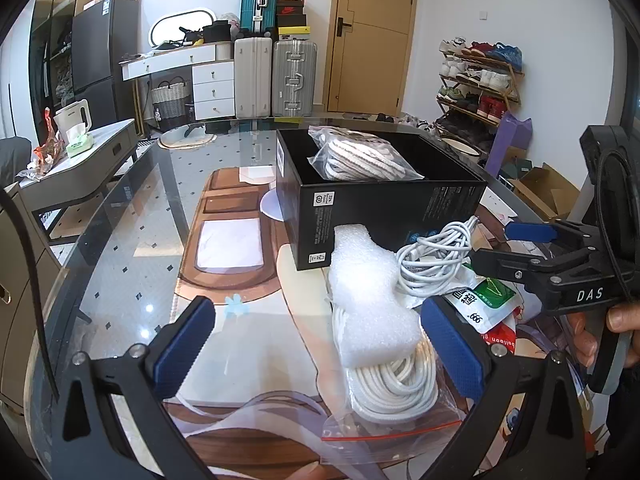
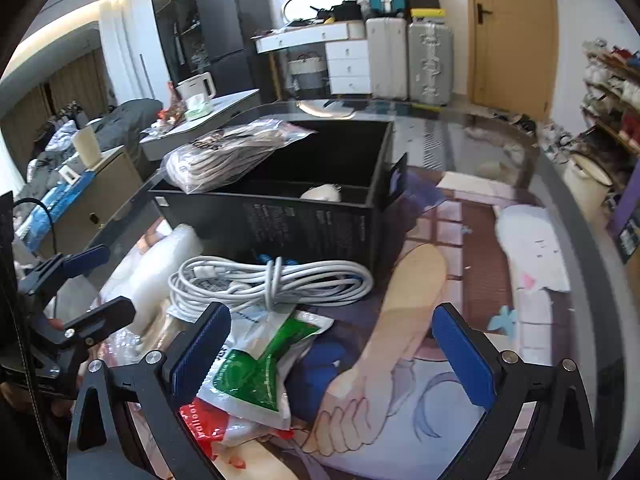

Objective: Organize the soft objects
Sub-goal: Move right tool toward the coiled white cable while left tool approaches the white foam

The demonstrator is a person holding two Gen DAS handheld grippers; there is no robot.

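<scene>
A: Left view only: coiled white rope in clear zip bag, foam sheet draped over; left hand-held gripper wide open, empty.
B: Right view only: white bundle inside black box; right hand-held gripper agape, empty; smooth cable coil beside box on worktop.

Between the left tongs, whose pads are showing blue on black arms, a white foam sheet is lying over a white rope coil in a clear bag with a red strip. Ahead of both tongs, a black box is holding a grey-and-white bundle, beside a white cable. Against the blue left pad of the right tongs, a green-and-white packet is overlapping a red one on the tabletop's brown, cream and lavender cartoon mat.
</scene>
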